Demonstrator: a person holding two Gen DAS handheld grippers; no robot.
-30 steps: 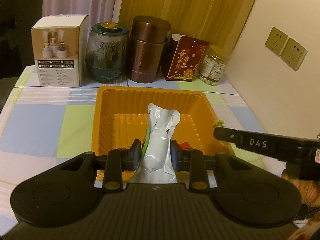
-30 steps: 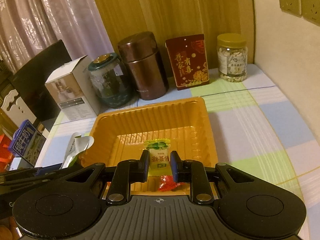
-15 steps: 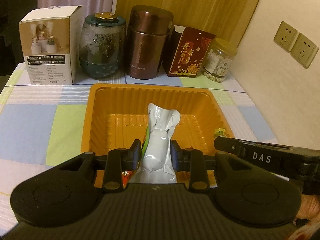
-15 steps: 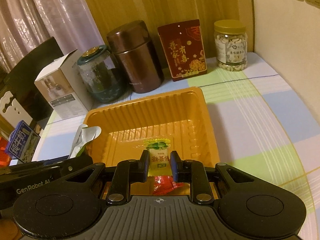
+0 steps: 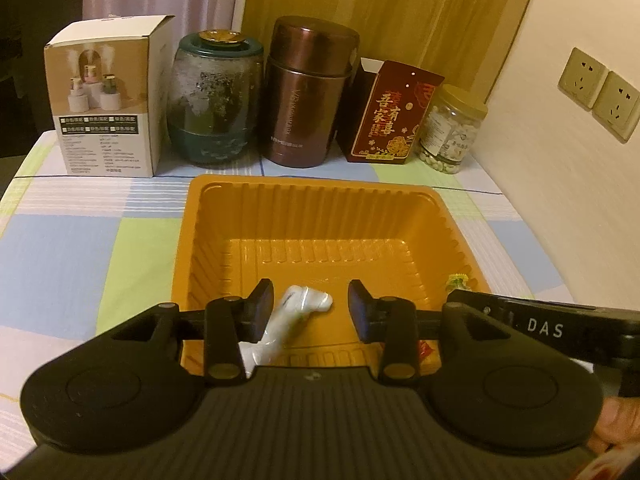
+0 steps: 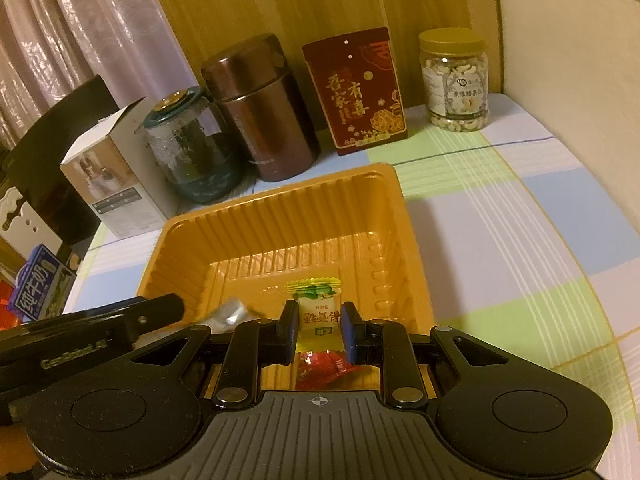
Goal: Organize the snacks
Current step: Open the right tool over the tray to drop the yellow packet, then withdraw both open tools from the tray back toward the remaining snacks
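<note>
An orange plastic tray (image 5: 312, 184) sits on the checked tablecloth. My left gripper (image 5: 310, 294) hangs over the tray's near edge and its jaws are opening. A silver snack packet (image 5: 298, 308) has tipped over between them; it leans toward the left finger, free of the right pad. My right gripper (image 6: 319, 316) is shut on a small yellow candy packet (image 6: 318, 308) above the tray's near right corner (image 6: 404, 280). A red wrapper (image 6: 320, 364) lies in the tray just under it. The silver packet (image 6: 230, 310) shows blurred at the left of the right wrist view.
Along the back stand a white carton (image 5: 104, 100), a teal glass jar (image 5: 216, 100), a brown canister (image 5: 308, 92), a red gift box (image 5: 390, 116) and a jar of nuts (image 5: 452, 128). A wall with sockets (image 5: 600, 92) borders the right. A milk carton (image 6: 36, 288) stands off the table's left side.
The left jaws have spread apart and the silver packet, upright in their grip before, has dropped and tipped into the tray. The right gripper still clamps the yellow candy.
</note>
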